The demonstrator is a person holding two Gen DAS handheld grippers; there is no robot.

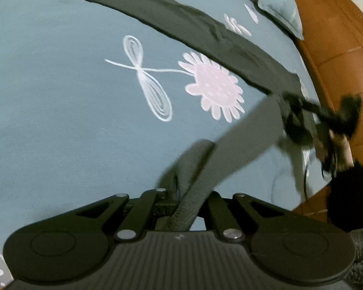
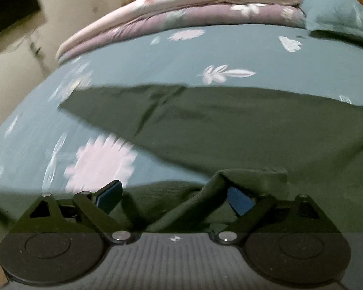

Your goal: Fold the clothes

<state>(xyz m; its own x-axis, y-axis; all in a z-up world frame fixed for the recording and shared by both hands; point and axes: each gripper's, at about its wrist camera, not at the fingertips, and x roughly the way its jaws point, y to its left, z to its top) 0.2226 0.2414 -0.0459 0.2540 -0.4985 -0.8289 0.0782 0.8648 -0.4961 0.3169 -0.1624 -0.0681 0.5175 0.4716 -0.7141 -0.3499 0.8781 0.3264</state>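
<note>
Left gripper (image 1: 181, 193) is clenched on a fold of the dark green garment (image 1: 171, 21), stretched across the flowered bedsheet (image 1: 60, 96) toward its right edge; right gripper (image 2: 175, 199) jaws spread (cloth draped between).

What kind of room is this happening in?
Most likely a bedroom. The dark green garment lies on a bed sheet printed with flowers, folded quilts and a pillow are stacked at its far end, and wooden flooring runs beside it.
</note>
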